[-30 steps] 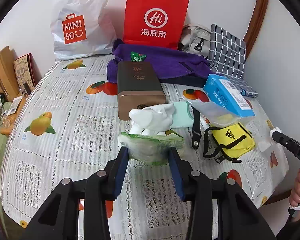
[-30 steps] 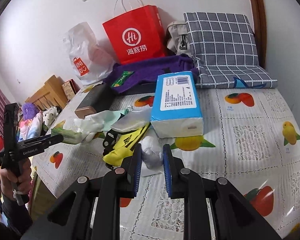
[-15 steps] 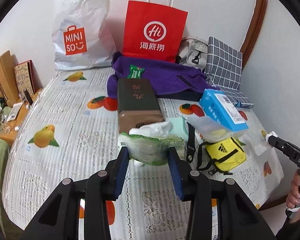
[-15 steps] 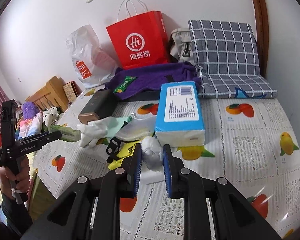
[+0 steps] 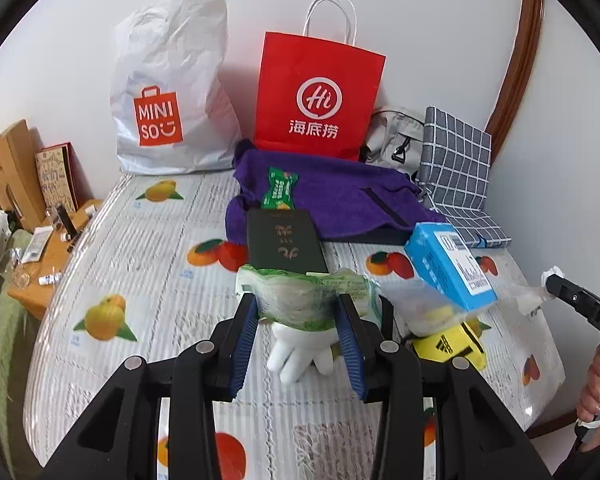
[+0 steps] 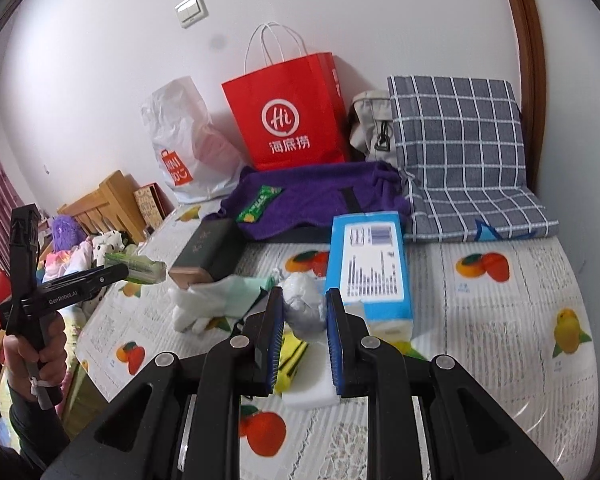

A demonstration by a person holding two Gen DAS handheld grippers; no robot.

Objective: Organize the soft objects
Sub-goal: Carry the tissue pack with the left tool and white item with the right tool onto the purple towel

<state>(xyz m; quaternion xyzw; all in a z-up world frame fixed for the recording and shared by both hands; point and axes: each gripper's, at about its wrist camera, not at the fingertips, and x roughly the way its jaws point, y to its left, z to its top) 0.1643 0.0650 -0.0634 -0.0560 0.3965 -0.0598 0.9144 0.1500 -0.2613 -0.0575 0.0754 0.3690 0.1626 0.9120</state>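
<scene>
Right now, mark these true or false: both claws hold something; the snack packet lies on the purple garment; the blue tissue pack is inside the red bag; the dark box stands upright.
1. Both claws hold something. True: the left claw grips a green-printed packet, the right claw a grey-white bundle.
2. The green snack packet lies on the purple garment. True.
3. The blue tissue pack is inside the red bag. False: it lies on the bed.
4. The dark box stands upright. False: it lies flat.
</scene>
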